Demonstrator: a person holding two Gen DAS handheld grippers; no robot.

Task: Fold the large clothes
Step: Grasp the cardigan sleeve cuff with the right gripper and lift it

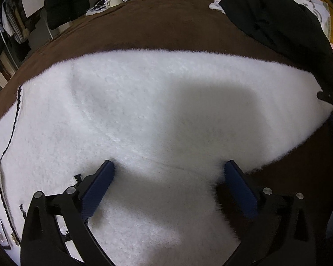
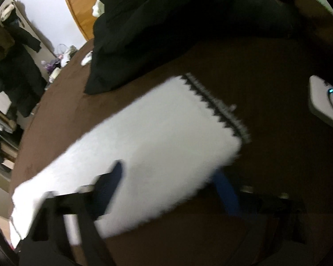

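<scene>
A large white fluffy garment [image 1: 144, 115] with thin black trim [image 1: 10, 141] lies spread on a brown blanket [image 1: 157, 28]. My left gripper [image 1: 168, 170] is open, its blue pads just above the garment's near part, straddling it. In the right wrist view a sleeve of the same garment [image 2: 157, 137] lies flat, ending in a black-and-white zigzag cuff [image 2: 217, 106]. My right gripper [image 2: 168, 175] is open over the sleeve's near edge; the view is blurred by motion. The right gripper also shows at the far right of the left wrist view [image 1: 330, 97].
A pile of black clothes [image 2: 179, 24] lies at the back of the bed, also in the left wrist view [image 1: 282, 22]. A white device with blue lights [image 2: 326, 102] lies at the right. A wooden headboard [image 2: 82, 11], a mug [image 1: 114, 1] and hanging coats [image 2: 13, 62] stand beyond.
</scene>
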